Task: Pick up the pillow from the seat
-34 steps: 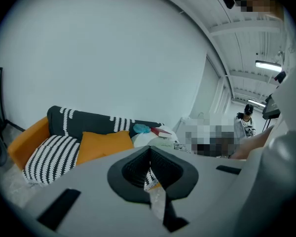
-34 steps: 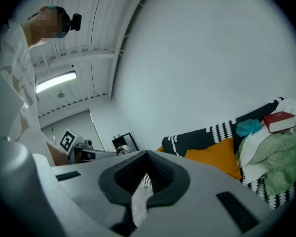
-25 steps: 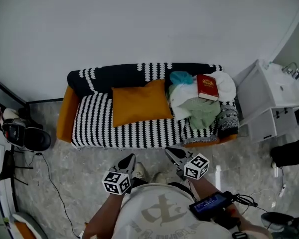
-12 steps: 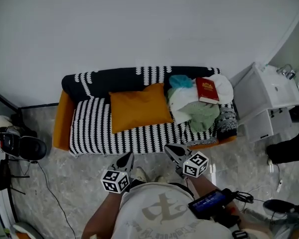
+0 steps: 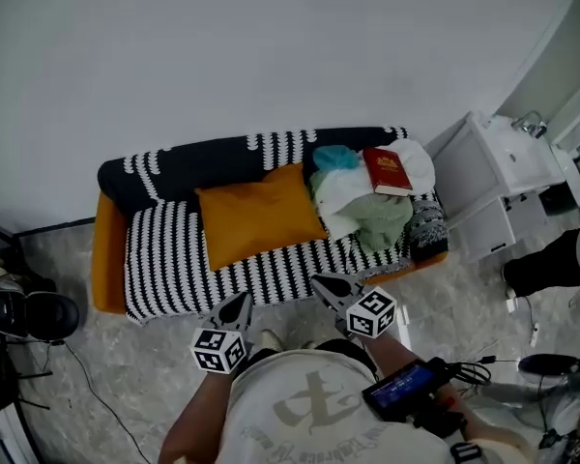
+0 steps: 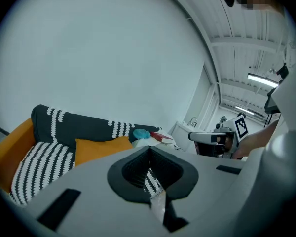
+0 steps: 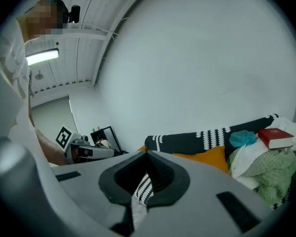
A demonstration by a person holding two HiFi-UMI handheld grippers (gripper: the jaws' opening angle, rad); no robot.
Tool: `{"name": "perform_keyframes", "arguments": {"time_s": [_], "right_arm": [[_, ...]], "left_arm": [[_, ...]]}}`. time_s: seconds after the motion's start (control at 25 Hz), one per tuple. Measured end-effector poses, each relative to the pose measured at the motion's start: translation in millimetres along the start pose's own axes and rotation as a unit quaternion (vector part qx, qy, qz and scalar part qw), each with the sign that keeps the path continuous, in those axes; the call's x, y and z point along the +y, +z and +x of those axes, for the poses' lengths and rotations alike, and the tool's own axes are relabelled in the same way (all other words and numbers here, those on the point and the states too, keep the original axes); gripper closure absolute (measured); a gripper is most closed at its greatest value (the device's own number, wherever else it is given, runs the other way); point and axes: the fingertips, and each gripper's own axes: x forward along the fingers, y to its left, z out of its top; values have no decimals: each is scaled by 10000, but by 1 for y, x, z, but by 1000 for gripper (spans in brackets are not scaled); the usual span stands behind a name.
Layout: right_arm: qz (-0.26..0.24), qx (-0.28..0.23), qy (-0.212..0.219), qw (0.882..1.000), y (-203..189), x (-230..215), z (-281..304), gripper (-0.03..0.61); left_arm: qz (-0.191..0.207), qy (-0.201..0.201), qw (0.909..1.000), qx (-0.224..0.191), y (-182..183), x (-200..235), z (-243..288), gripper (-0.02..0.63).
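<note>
Left tongs (image 5: 241, 302) and right tongs (image 5: 320, 282) both fully closed, empty, just short of black-and-white striped sofa (image 5: 164, 259); orange rectangular fabric pillow (image 5: 258, 215) on its seat.

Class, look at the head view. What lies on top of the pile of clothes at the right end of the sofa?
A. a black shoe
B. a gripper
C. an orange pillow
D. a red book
D: the book rests on top of the clothes, while the pillow lies beside the pile, further left on the sofa.
</note>
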Motion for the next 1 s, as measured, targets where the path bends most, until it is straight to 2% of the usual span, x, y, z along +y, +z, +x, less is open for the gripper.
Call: {"name": "perform_keyframes", "arguments": {"time_s": [0.28,0.52,1.0], "right_arm": [[-20,73,-311,9995,3,-1,15,566],[-84,37,-362,9993,13,-5,23,566],[46,77,-93,9999,18,-33,58,566]], "left_arm": [[1,-72,10000,-38,5,23,-7,604],[-13,-17,10000,-51,7,35,-12,604],[73,230,9997,92,22,54,7,604]]}}
